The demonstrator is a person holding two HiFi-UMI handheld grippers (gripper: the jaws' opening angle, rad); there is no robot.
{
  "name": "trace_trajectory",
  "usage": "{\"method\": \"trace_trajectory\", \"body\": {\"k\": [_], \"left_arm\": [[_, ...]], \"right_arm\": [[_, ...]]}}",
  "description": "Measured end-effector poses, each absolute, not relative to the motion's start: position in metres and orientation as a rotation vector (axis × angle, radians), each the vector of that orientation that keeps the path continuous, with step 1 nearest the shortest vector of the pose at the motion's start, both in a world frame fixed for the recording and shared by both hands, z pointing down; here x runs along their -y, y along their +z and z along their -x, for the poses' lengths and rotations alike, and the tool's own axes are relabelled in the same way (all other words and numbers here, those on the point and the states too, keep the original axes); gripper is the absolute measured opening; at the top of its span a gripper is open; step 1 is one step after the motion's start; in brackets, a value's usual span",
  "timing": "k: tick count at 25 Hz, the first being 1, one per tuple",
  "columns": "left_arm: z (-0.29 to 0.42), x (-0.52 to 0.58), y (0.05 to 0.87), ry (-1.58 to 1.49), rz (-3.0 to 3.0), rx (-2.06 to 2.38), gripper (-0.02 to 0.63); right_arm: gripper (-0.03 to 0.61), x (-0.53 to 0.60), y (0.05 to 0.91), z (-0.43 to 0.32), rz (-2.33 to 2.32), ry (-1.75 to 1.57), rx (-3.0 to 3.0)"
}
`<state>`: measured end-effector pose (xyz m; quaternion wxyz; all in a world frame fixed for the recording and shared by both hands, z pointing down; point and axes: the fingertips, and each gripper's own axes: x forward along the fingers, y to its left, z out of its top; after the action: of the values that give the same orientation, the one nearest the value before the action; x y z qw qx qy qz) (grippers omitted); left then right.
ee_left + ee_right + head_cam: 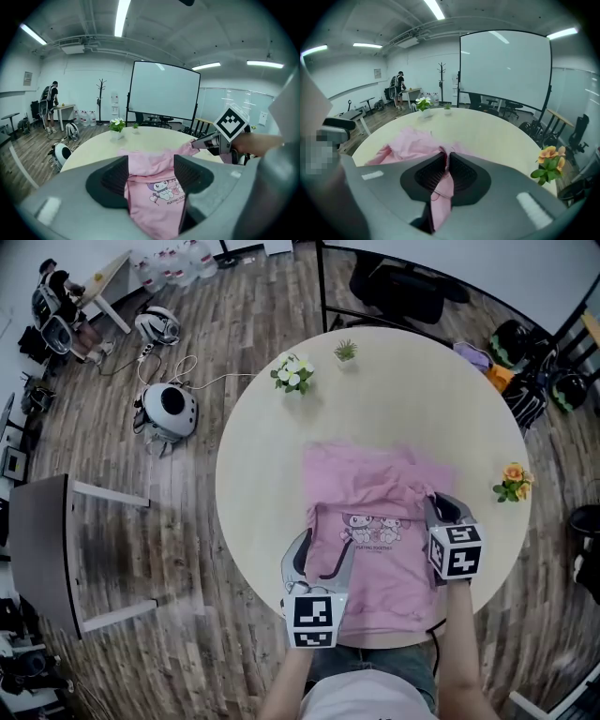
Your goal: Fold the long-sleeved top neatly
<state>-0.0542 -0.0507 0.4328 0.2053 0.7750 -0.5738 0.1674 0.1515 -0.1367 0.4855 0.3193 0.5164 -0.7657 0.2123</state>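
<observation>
A pink long-sleeved top (366, 531) with a cartoon print lies rumpled on the round table (422, 399), its hem at the near edge. My left gripper (325, 545) stands at the top's left side, jaws wide apart. In the left gripper view the printed front (157, 190) shows between the pads (115, 180), which do not press on it. My right gripper (436, 507) is at the top's right side and is shut on a fold of pink cloth (440, 197). It holds that cloth raised off the table. The left gripper view shows the right gripper (206, 142) pinching this edge.
White flowers (293, 373) and a small green plant (346, 351) stand at the table's far side, orange flowers (514, 482) at its right edge. A grey desk (42, 549) and a white round device (169, 409) are on the floor to the left. A person (49, 101) stands far off.
</observation>
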Motion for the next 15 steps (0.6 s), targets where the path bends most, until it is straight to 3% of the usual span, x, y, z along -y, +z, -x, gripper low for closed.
{"method": "trace_trajectory", "body": {"k": [15], "left_arm": [[0.005, 0.049, 0.440, 0.539, -2.146, 1.609, 0.298]], "right_arm": [[0.096, 0.147, 0.556, -0.236, -1.183, 0.596, 1.969]]}}
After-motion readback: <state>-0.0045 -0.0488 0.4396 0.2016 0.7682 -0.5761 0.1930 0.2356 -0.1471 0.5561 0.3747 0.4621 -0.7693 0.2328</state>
